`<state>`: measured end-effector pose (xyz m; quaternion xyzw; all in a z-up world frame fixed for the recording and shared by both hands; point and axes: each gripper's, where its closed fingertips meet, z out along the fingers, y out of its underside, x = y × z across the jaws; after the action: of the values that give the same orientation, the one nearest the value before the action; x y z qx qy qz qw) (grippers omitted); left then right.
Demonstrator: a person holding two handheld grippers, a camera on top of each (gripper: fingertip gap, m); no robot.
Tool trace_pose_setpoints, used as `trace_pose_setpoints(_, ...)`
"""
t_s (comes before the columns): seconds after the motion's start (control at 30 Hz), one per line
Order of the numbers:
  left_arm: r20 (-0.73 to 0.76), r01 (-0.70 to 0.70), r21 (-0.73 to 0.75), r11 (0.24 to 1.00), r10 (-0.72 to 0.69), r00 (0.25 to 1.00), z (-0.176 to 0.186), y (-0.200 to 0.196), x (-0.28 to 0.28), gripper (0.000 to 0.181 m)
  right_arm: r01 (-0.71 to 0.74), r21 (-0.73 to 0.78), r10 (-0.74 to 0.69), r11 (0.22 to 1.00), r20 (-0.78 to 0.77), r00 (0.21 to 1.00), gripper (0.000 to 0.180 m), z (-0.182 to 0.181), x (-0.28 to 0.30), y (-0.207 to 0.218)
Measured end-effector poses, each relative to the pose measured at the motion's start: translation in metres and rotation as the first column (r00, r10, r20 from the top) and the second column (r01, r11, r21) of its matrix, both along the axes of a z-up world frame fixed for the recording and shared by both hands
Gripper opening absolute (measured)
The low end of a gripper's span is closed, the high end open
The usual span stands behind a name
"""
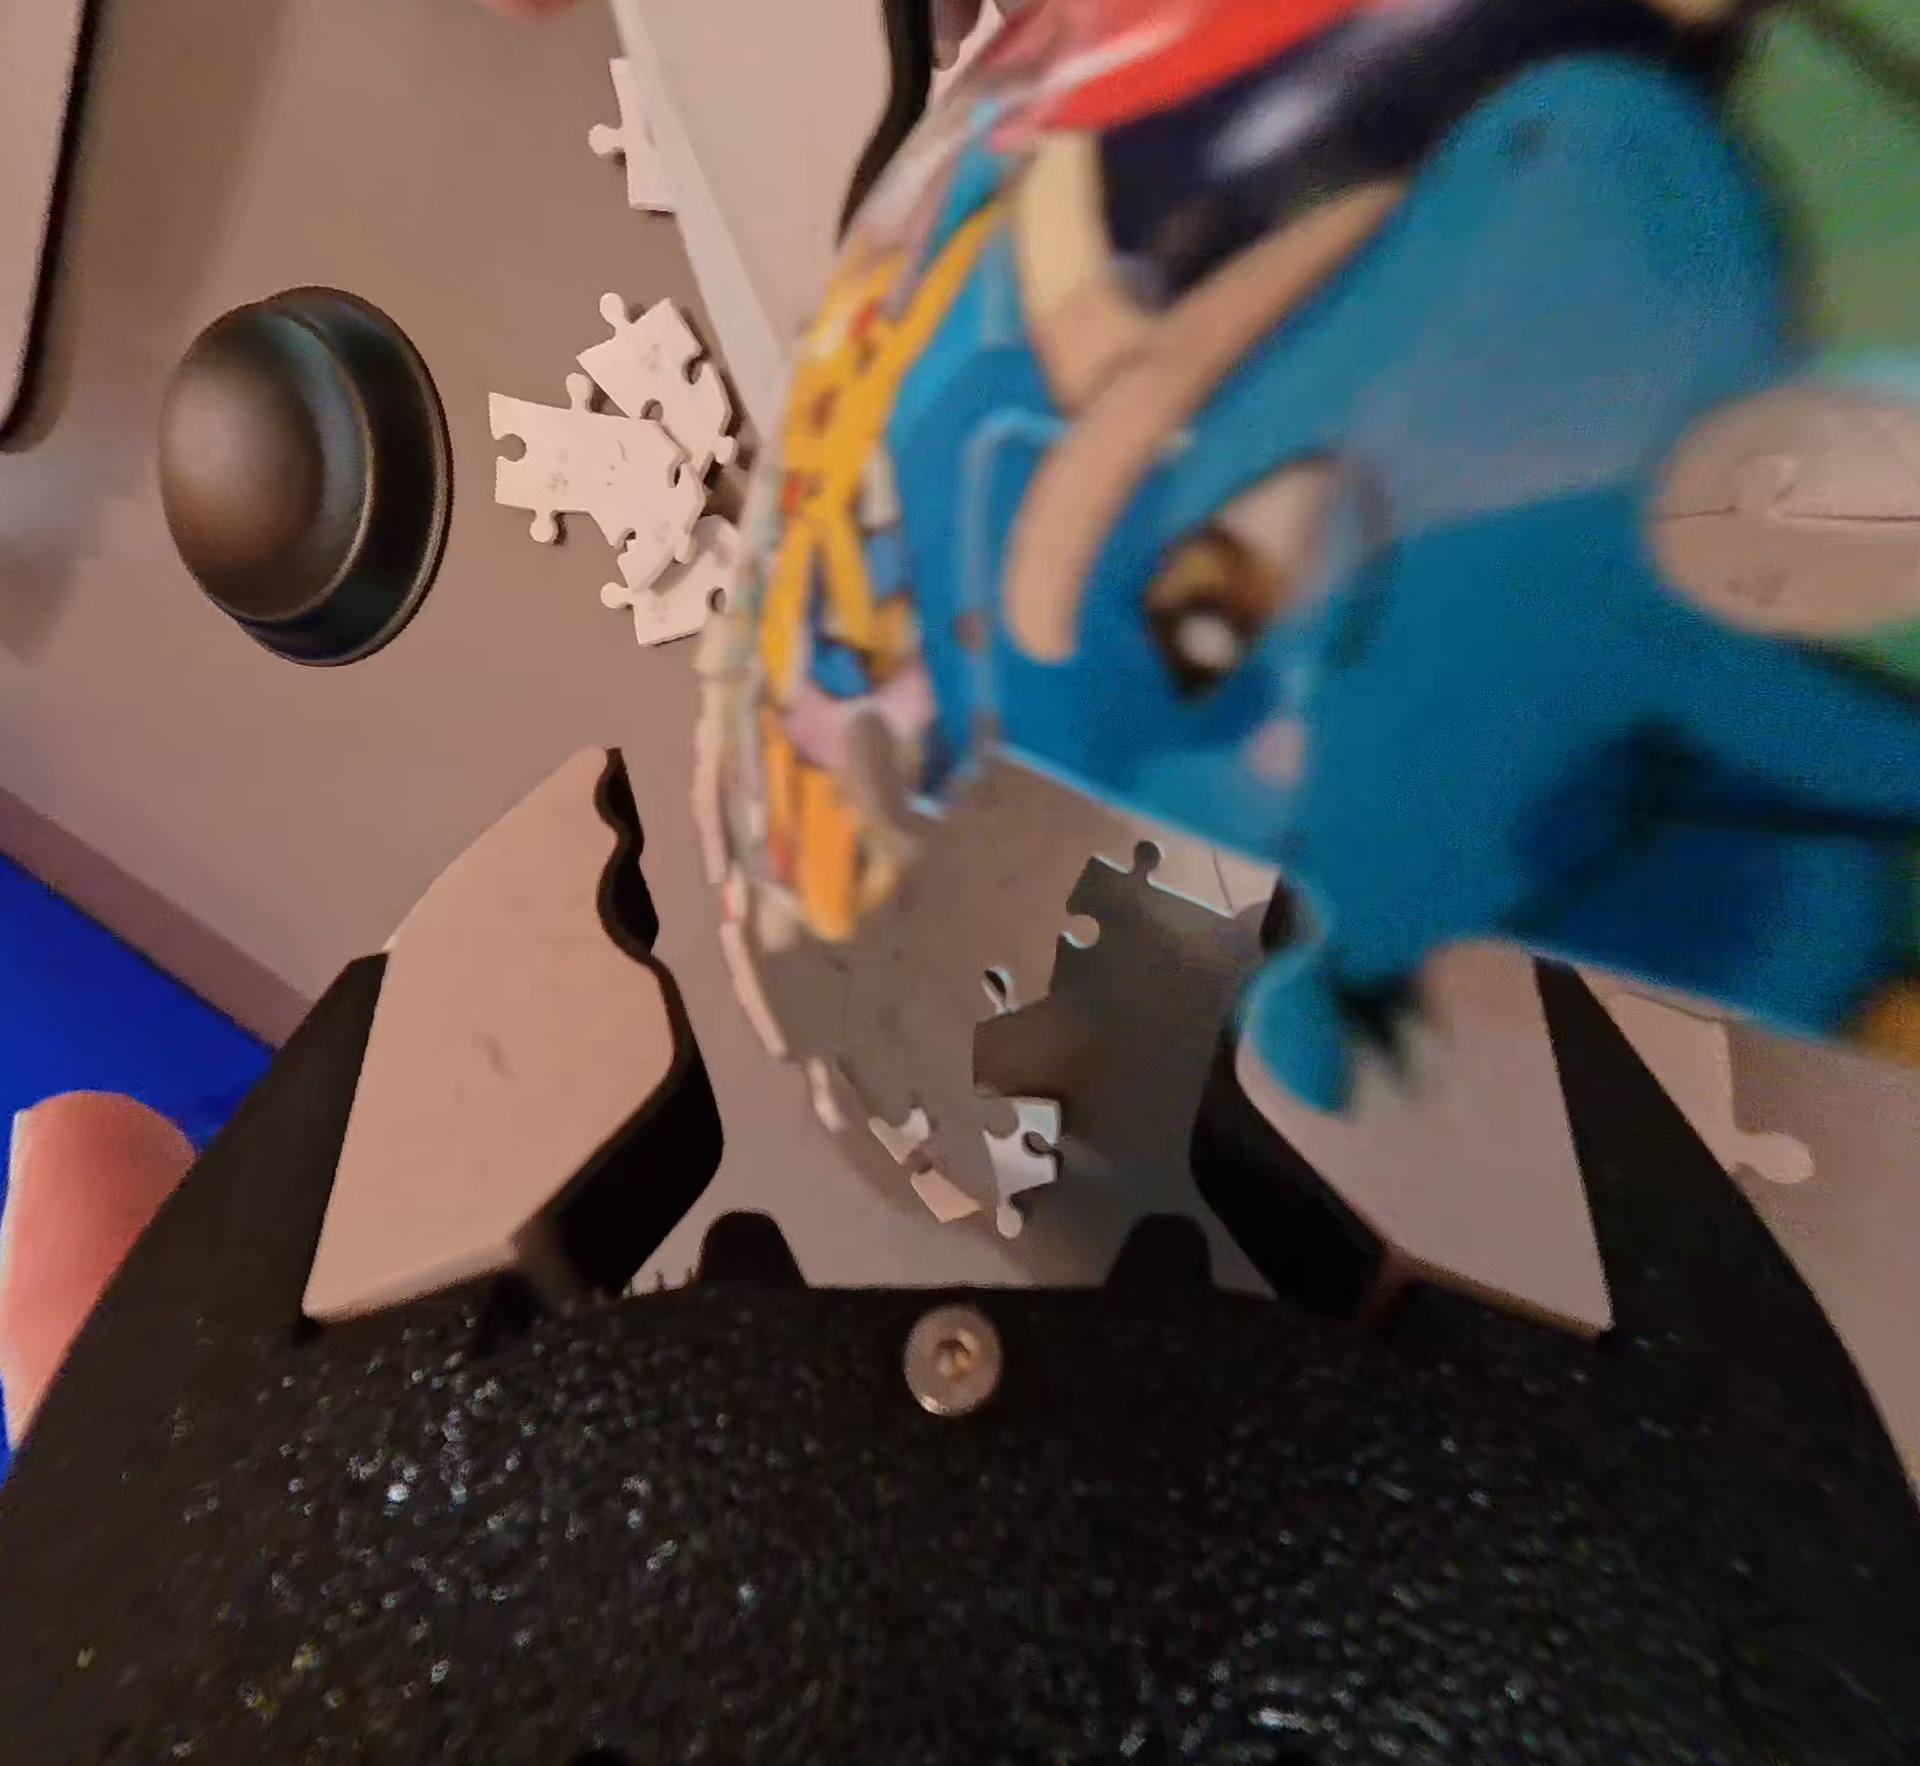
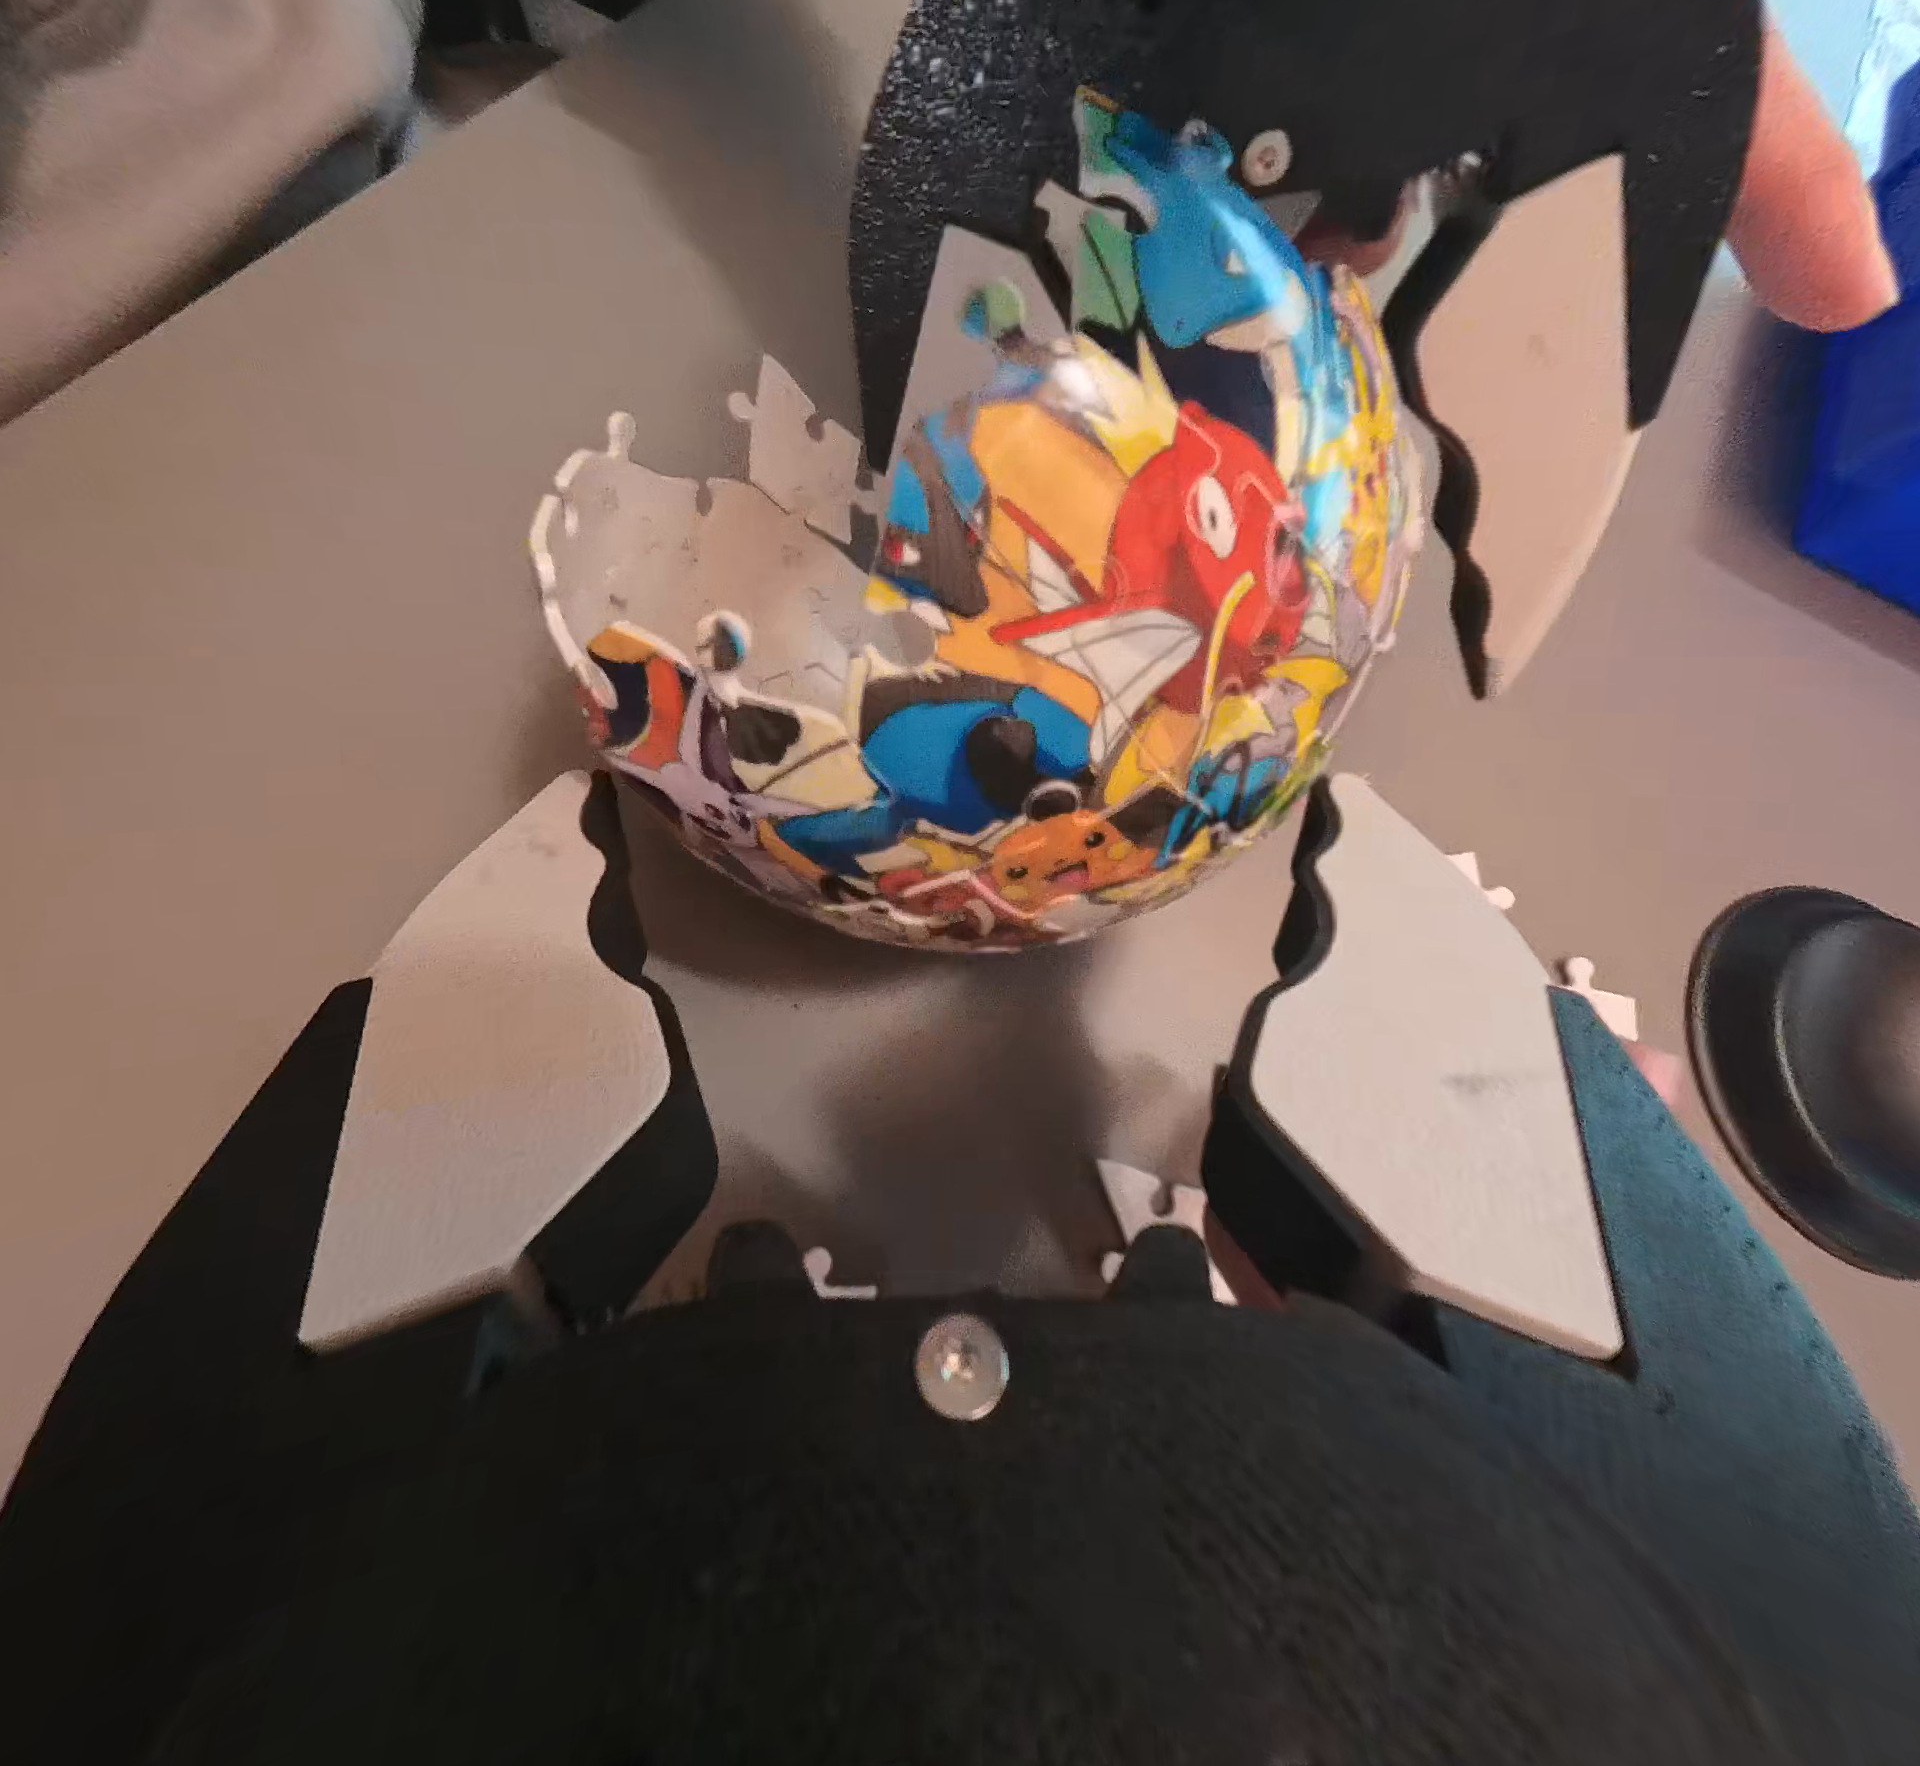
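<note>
A half-built hollow puzzle ball (image 2: 1039,636) with bright cartoon creatures printed on it sits on a grey table (image 2: 260,677). Its white inside shows at the open left rim. My right gripper (image 2: 956,833) is open, with its fingertips (image 2: 608,843) on either side of the ball's lower part. My left gripper (image 2: 1179,573) comes in from the far side, open, with its fingers on either side of the ball's upper part. In the left wrist view the ball (image 1: 1351,521) is very close and blurred. It hides the right finger of the left gripper (image 1: 945,885). A small gap shows beside the left finger.
Loose white puzzle pieces (image 1: 613,469) lie next to a black round stand (image 1: 301,469), which also shows in the right wrist view (image 2: 1818,1072). More pieces (image 2: 1153,1197) lie near my right gripper. A blue bin (image 2: 1860,469) stands at the table's edge. A person's finger (image 2: 1808,189) holds the left gripper.
</note>
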<state>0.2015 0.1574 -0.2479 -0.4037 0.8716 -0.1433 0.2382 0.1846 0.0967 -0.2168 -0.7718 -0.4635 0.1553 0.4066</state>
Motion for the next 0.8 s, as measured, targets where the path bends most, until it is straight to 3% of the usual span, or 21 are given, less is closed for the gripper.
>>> trace_pose_setpoints(0.03,0.004,-0.001,-0.003,1.0,0.001,1.0,0.0,0.0,0.0,0.115,0.016,0.007,-0.016,1.0,0.024,1.0,0.121,-0.001,-0.002,0.0)
trace_pose_setpoints(0.4,0.014,-0.086,-0.054,0.995,0.087,0.996,0.001,0.009,-0.007,0.112,0.159,0.052,-0.167,0.986,0.286,0.944,0.123,-0.009,0.003,-0.006)
trace_pose_setpoints(0.8,0.001,-0.133,-0.076,0.988,0.133,0.991,-0.001,0.012,-0.015,0.105,0.191,0.077,-0.205,0.978,0.276,0.939,0.121,-0.004,-0.01,-0.004)
